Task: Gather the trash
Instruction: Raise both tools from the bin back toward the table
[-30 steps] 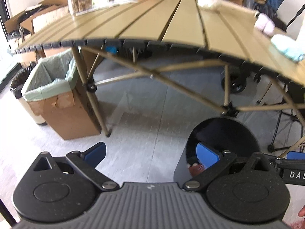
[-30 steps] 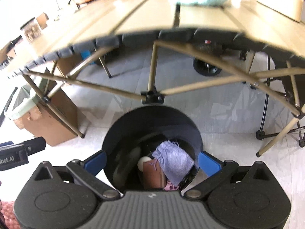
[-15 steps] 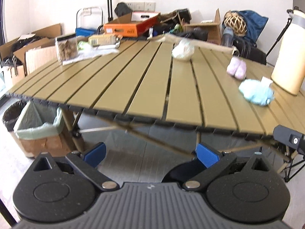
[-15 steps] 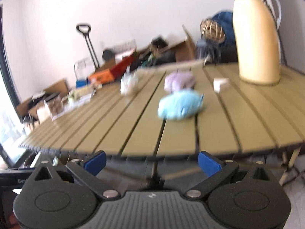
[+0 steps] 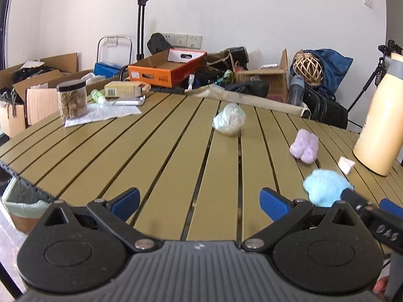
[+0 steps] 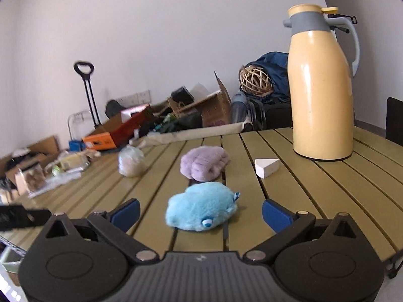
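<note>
On the slatted table: we have both grippers up at the near edge of the slatted table point(image 5: 156, 166), neither one carrying anything.
Right gripper: our right gripper point(image 6: 201, 210) has its jaws spread wide, and the blue plush toy point(image 6: 200, 207) lies between the blue pads, touching neither as far as we can tell.
Left gripper: our left gripper point(image 5: 199, 201) also has its jaws apart, with only bare slats between them; the same blue plush toy point(image 5: 325, 187) sits just off its right finger.
Other trash: we see a lilac plush piece point(image 6: 204, 162) just behind the blue toy, a crumpled plastic bag point(image 6: 131, 161) farther left, and a small white wedge point(image 6: 267, 167) to the right, near the yellow thermos jug point(image 6: 321, 88).
Left-hand clutter: a jar point(image 5: 72, 99) stands on papers at the far left corner of the table; we judge these are not trash, though we cannot be sure.
Bin: we glimpse a lined box point(image 5: 21, 202) beyond the left table edge; whether that is the drop point, we cannot tell.
Step in hand: we judge this is the approach for a pickup, with the blue toy as our target.
Next move: we need to ease the right gripper forward and down so the pads bracket the toy's middle, then close. The plush is soft and should compress, so a firm pinch low on the body would suit; the gaps between slats could snag a fingertip.
</note>
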Motion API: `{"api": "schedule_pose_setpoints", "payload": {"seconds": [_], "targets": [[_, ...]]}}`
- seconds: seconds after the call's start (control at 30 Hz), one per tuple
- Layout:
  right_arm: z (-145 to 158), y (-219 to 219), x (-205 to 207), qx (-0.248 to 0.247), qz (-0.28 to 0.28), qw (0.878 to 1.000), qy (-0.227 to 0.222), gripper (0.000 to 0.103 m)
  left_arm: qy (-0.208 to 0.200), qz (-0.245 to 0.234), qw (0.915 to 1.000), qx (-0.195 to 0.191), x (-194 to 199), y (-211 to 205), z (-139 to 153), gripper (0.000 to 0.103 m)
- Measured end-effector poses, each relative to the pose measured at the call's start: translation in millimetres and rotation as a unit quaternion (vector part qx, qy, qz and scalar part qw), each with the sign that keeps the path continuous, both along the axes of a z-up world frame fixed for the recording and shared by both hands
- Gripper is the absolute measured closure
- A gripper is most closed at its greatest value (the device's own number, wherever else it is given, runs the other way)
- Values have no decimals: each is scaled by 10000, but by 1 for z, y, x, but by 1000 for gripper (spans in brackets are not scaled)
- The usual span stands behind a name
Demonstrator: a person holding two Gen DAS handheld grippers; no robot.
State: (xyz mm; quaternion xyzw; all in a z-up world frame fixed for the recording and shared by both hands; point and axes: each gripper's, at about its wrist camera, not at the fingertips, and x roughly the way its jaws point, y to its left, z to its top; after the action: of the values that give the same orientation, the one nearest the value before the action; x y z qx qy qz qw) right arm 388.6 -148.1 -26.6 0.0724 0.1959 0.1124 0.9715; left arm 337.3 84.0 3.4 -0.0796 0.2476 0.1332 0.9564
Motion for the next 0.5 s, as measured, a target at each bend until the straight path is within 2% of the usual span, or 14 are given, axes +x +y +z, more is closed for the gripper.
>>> {"api": "schedule_pose_setpoints", "payload": {"seconds": [0.13, 0.3, 0.33, 0.5], "targets": [[-6, 14, 22, -334, -49, 9994, 23, 0, -19, 2, 9999, -116, 16, 6, 0, 0], [-19, 29, 46, -538, -79, 9982, 267, 0, 64, -2, 9998, -206, 36, 11, 2, 0], [-21, 32, 51, -610, -113, 9975, 340, 6, 82, 21, 9997, -224, 39, 12, 1, 0], [-18, 41, 58, -843, -140, 9954, 424, 10, 244, 46, 9991, -354, 47, 14, -7, 0]]}}
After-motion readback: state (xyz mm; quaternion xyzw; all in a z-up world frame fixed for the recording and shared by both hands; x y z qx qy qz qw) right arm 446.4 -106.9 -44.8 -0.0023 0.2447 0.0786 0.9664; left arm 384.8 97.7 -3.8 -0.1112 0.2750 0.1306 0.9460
